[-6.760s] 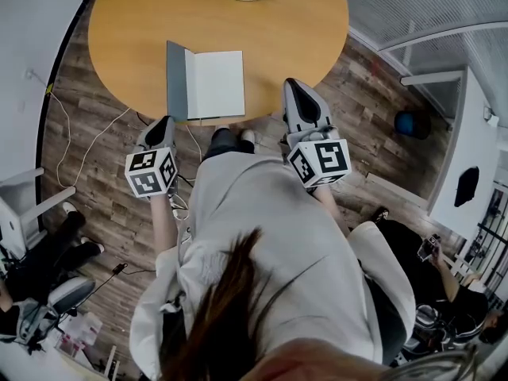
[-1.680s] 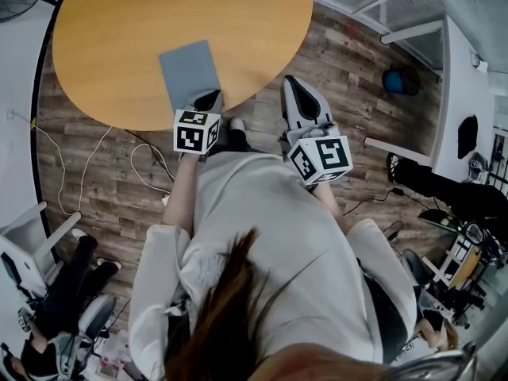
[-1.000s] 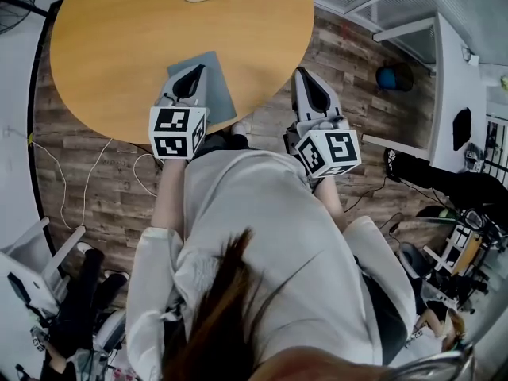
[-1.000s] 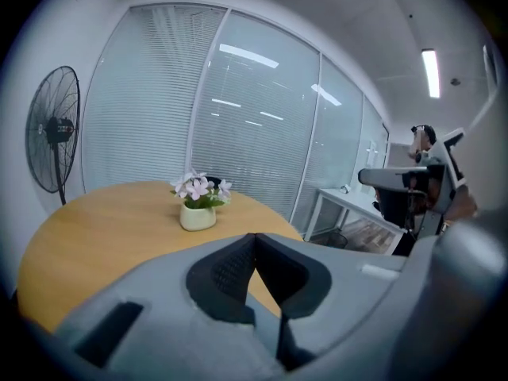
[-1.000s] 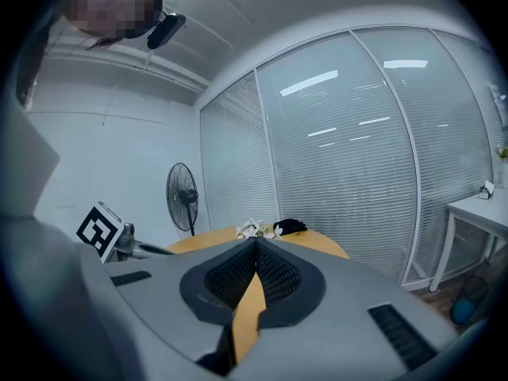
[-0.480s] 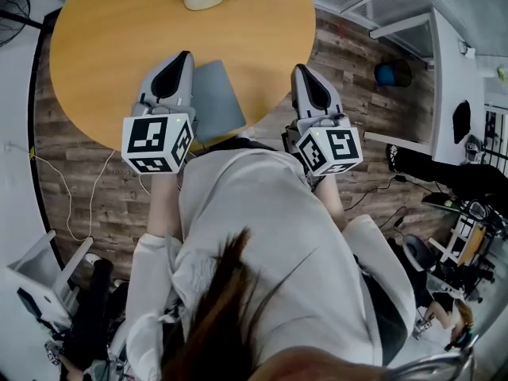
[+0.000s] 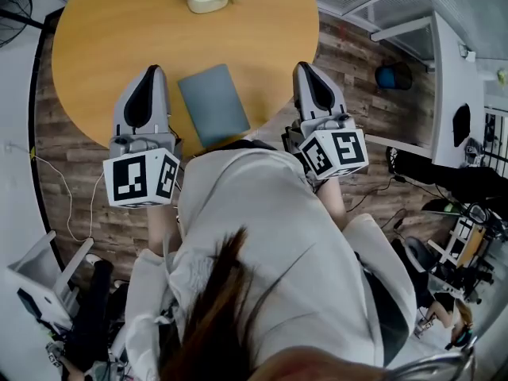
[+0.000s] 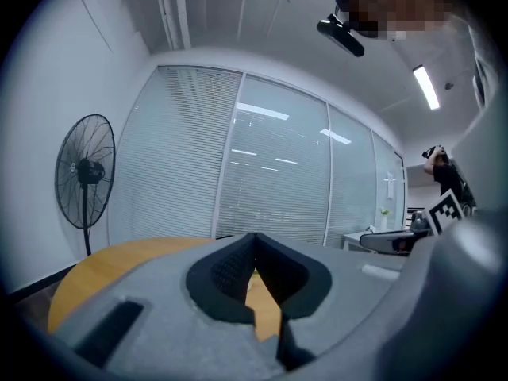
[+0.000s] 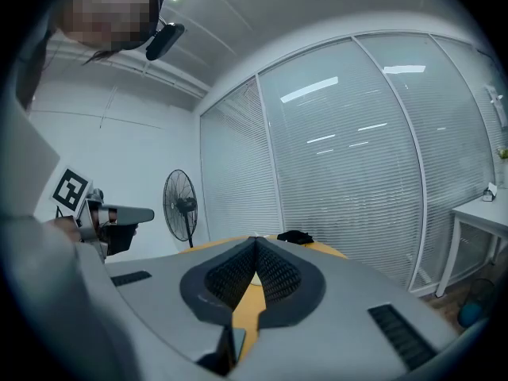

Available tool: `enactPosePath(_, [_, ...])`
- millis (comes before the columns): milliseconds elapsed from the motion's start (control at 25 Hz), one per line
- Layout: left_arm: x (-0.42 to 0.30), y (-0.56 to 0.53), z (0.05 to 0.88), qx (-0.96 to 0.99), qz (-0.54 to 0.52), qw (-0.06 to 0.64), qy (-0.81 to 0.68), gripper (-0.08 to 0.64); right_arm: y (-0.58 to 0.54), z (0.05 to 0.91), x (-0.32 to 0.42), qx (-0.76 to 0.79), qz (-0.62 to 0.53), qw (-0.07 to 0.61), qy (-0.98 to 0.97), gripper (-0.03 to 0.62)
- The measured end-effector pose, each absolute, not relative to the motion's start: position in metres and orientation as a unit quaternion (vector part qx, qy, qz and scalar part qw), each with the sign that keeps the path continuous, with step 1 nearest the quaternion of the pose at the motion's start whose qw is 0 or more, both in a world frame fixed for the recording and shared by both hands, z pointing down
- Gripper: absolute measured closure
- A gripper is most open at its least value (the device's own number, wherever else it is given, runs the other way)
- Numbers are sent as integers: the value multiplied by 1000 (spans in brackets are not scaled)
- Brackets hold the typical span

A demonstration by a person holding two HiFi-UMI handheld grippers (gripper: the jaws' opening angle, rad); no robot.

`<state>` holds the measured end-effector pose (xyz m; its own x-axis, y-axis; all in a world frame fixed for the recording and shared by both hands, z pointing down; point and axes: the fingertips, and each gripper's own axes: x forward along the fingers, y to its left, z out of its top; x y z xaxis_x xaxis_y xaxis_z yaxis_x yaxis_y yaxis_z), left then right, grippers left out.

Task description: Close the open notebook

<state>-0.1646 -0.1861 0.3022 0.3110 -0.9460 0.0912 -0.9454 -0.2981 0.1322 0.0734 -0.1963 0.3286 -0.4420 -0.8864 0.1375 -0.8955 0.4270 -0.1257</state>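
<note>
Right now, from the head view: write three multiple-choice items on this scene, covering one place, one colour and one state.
1. Where does the flat grey-blue notebook lie on the round wooden table?
A. near the near rim, between the left gripper and the right gripper
B. at the table's far rim
C. hanging off the table's left rim

2. What colour are the flowers in the small cream pot?
A. yellow
B. pink and white
C. dark blue

3. What state is the notebook in?
A. open, white pages up
B. closed, cover up
C. standing on edge, half open

Answers:
1 A: it sits between the two grippers by the near rim.
2 B: the blossoms are pink and white.
3 B: only the plain cover shows, no pages.
</note>
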Motion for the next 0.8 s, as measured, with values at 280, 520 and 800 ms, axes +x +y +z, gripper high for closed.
enactPosePath(280, [-201, -159, 314, 768, 17, 77, -635, 545, -194, 313, 66, 504, 78, 25, -860, 590])
enactPosePath(520, [-213, -141, 324, 751, 19, 91, -654, 544, -191, 313, 66, 503, 76, 40, -860, 589])
enactPosePath(800, [-210, -131, 338, 742, 5, 127, -658, 545, -181, 312, 65, 505, 71, 44, -859, 589])
